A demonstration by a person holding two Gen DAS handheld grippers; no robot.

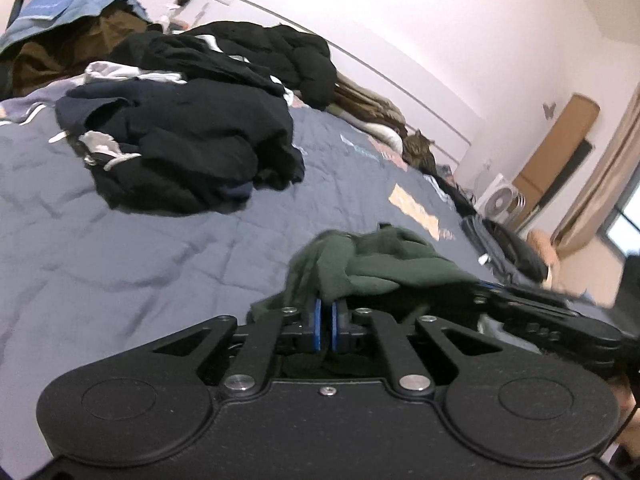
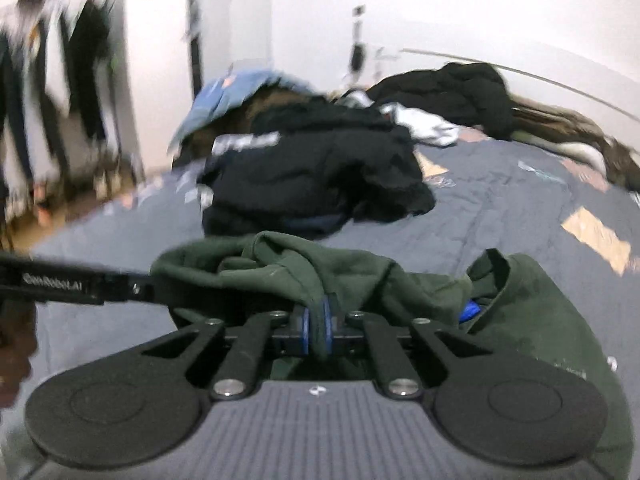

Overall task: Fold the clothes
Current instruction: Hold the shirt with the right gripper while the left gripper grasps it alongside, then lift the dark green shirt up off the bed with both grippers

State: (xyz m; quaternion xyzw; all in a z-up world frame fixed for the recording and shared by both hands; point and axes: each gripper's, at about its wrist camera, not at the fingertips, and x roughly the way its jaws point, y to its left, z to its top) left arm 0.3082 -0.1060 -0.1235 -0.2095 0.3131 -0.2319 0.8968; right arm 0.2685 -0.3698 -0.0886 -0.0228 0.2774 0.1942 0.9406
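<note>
Bed (image 1: 120, 248): grey-blue quilted cover, stitched squares, lightly creased. Heap of dark clothes (image 1: 180, 140) slumped further up the bed. Green sweatshirt (image 2: 360, 280), soft matte knit, bunched at the near edge. Left hand-held gripper (image 1: 326, 304) and right hand-held gripper (image 2: 318, 312) each pinch a fold of it.

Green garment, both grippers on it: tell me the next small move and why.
Probably draw the two grippers apart to stretch it flat. The left gripper and right gripper are each shut on the green garment, which hangs bunched between them over the blue quilt.
</note>
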